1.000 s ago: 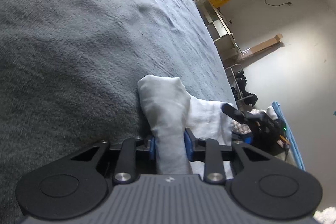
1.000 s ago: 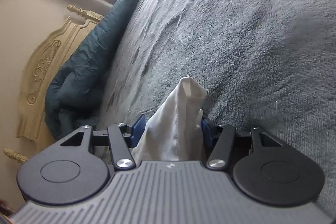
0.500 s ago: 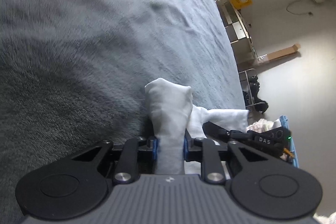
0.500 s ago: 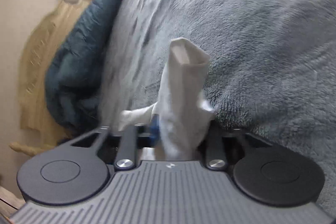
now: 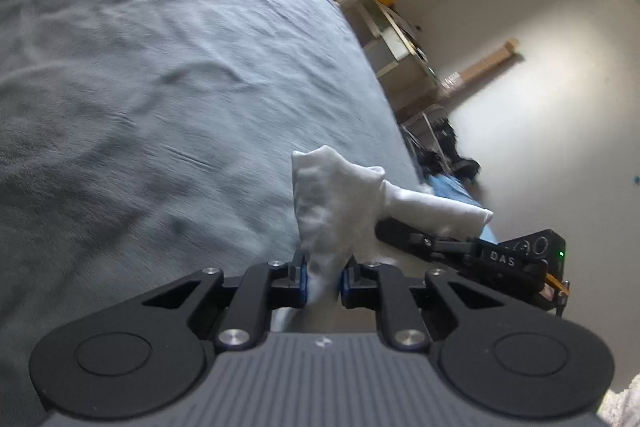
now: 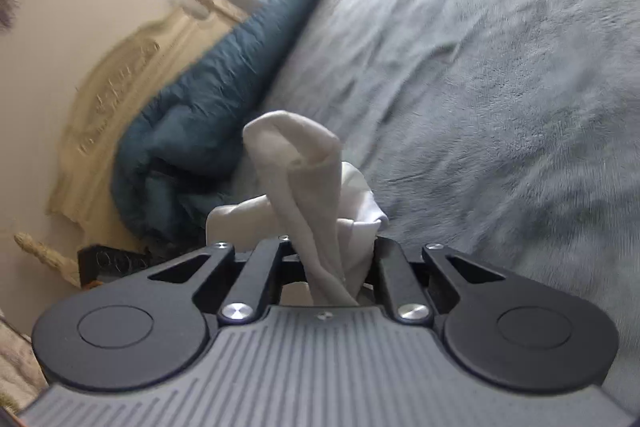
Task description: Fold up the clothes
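bed blanket (image 5: 160, 87): biggest thing in your shot by far, a grey fuzzy cover with soft wrinkles that fills most of both wrist views.

dark teal duvet (image 6: 208, 115): bunched up in a long roll along the far edge of the blanket in your right wrist view, right up against the headboard.

headboard (image 6: 120, 95): cream coloured with carved scrollwork, behind the duvet. It's pretty blurry.

shelf unit (image 5: 400, 47): standing past the bed's edge against the white wall in your left wrist view, with something yellow on top. It's too small to make out more.

white garment (image 5: 336, 203): this is your task item, and it's up off the blanket, strung between your two claws. A bunched end sticks up out of each one, and a rolled stretch of it runs sideways toward the other claw.

right gripper (image 6: 332, 271): your jaws are closing with the white cloth pinched between them. A twisted fold stands up above the fingers, and more of the fabric spills out on both sides.

left gripper (image 5: 323, 281): same deal here, your jaws are closing, and the blue pads (image 5: 303, 279) squeeze a narrow neck of the garment, which flares out wider above them.
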A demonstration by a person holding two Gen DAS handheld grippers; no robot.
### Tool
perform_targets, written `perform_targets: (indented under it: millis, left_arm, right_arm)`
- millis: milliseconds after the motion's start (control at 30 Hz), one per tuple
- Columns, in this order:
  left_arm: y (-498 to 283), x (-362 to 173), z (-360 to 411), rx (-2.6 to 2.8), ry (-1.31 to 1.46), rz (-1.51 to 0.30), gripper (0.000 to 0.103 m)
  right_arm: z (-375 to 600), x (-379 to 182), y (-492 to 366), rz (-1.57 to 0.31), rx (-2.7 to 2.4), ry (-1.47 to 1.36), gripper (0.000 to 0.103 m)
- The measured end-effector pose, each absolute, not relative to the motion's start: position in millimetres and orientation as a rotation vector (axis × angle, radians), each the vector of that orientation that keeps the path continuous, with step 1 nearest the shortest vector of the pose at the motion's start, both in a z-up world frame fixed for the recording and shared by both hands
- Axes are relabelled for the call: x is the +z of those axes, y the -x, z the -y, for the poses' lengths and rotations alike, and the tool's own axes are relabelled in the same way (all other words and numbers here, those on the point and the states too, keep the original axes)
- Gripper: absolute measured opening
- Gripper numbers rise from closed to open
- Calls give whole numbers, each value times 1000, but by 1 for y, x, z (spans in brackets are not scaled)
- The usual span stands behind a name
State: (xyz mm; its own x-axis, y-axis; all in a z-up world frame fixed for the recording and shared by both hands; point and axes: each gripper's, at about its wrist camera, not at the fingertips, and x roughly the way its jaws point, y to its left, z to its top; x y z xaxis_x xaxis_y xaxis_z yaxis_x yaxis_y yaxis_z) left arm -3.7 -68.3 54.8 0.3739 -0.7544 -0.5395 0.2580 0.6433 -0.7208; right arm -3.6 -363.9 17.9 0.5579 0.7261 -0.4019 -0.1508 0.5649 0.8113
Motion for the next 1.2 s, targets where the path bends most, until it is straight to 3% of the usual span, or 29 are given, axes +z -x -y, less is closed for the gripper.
perform_targets:
  millis: [400,700,967,1200]
  left_arm:
    - [61,165,132,-940,459,-1005,15]
    - [96,246,240,-1150,319,-944,15]
    - [131,273,332,-1155,379,-931,15]
    - [102,258,382,-1166,460,-946,15]
  right_arm:
    - [416,126,113,-680,416,-865,6]
    - [493,217,196,-465,324,-789,6]
    - [598,266,214,-437,357,-714,6]
    - [668,262,162,-486,406,-708,6]
